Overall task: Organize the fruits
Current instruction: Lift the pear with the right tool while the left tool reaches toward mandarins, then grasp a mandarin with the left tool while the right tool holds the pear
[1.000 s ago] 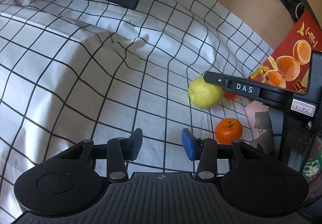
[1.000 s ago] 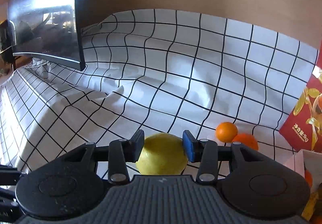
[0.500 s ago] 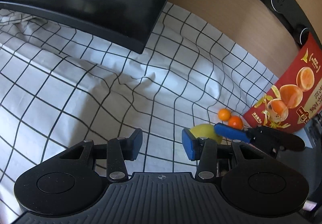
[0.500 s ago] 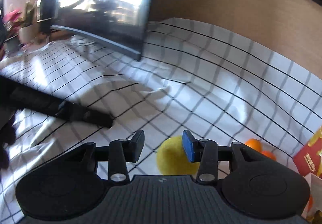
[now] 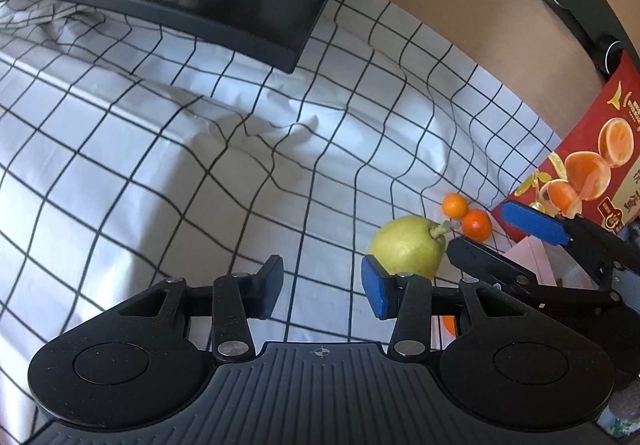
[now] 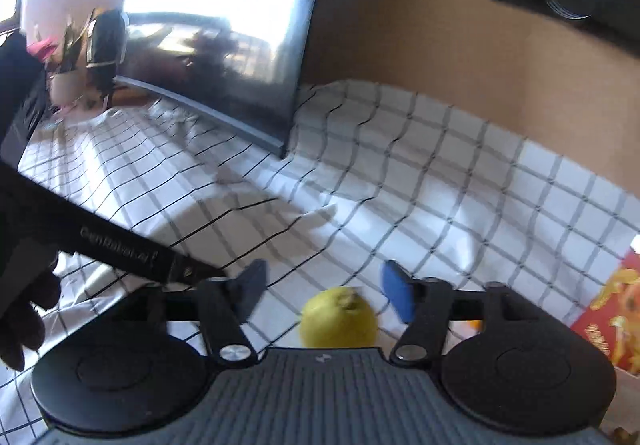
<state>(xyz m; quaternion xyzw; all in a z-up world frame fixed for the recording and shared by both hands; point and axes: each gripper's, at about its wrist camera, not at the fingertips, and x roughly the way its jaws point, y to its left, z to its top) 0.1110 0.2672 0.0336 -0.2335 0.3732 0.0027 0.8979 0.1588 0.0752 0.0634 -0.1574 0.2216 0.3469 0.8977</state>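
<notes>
Now pear (image 5: 406, 247), stem toward oranges (image 5: 466, 215).

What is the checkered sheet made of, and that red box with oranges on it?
The checkered sheet looks like soft cloth, probably cotton: it wrinkles and folds, and has no shine. The red box looks like printed cardboard: flat, stiff sides, a slightly glossy fruit picture. I can't be sure of either just from looking.
</notes>
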